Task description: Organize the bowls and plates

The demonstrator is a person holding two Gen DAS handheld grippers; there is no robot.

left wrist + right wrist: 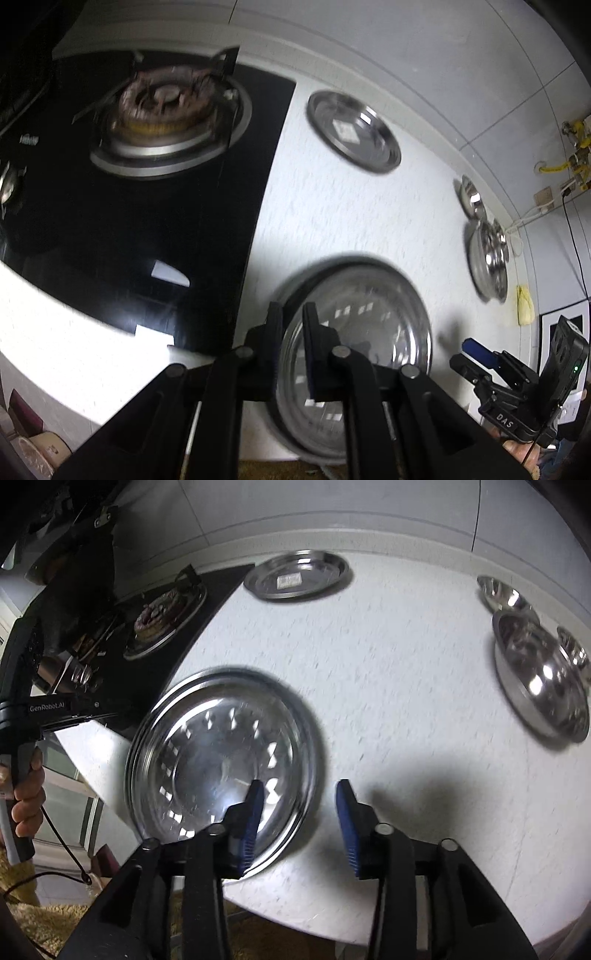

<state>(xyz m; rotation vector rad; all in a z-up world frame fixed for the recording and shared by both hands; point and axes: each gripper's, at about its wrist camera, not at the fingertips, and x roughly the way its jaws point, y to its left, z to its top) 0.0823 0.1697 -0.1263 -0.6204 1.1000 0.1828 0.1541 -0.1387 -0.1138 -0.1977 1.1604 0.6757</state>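
Note:
A large steel plate [369, 332] [221, 760] lies near the counter's front edge beside the stove. My left gripper [293, 332] has its jaws nearly closed around the plate's left rim. My right gripper [299, 812] is open, its left finger over the plate's right edge, holding nothing; it also shows in the left wrist view [480, 354]. A smaller steel plate [354, 131] [297, 576] sits at the back by the wall. A steel bowl stacked in a plate [487, 262] [539, 675] with smaller bowls [502, 592] sits at the right.
A black glass gas stove [147, 166] [147, 620] with a burner takes the counter's left side. The white speckled counter [406, 664] ends at a tiled wall behind. A yellow cloth [524, 304] and gas pipes [576, 147] are at the far right.

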